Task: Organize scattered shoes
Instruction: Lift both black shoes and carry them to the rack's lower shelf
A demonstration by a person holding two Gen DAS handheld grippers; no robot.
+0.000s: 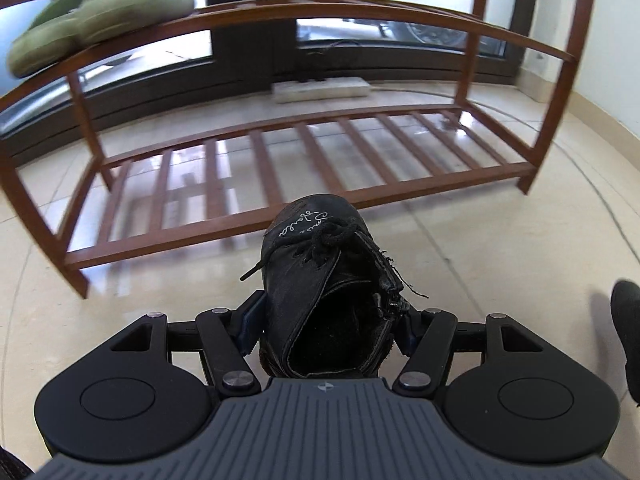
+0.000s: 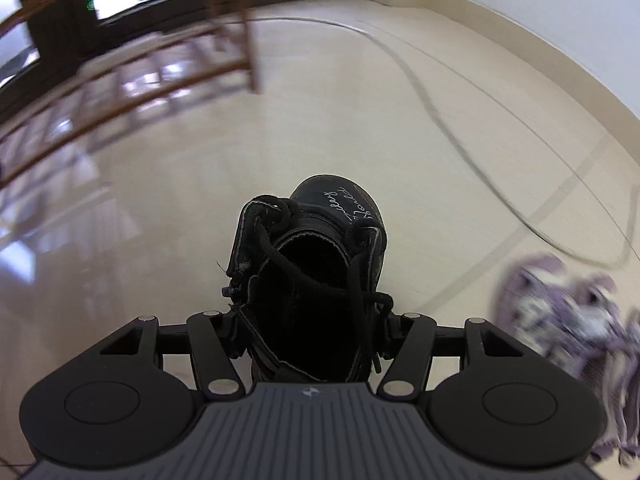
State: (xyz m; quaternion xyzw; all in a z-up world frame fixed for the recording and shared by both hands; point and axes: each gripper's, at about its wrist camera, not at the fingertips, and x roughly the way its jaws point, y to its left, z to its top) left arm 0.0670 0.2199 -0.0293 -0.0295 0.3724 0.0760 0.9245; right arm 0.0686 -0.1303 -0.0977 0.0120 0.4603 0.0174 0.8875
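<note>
We find the left gripper (image 1: 326, 320) pinching one black boot (image 1: 320, 280), the right gripper (image 2: 310, 328) pinching another black boot (image 2: 316, 272), both above the floor (image 2: 160, 200).

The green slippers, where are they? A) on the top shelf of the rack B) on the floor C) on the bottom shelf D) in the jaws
A: the green slippers sit side by side on the top shelf of the rack, at its left end, while the bottom shelf holds no shoes.
</note>
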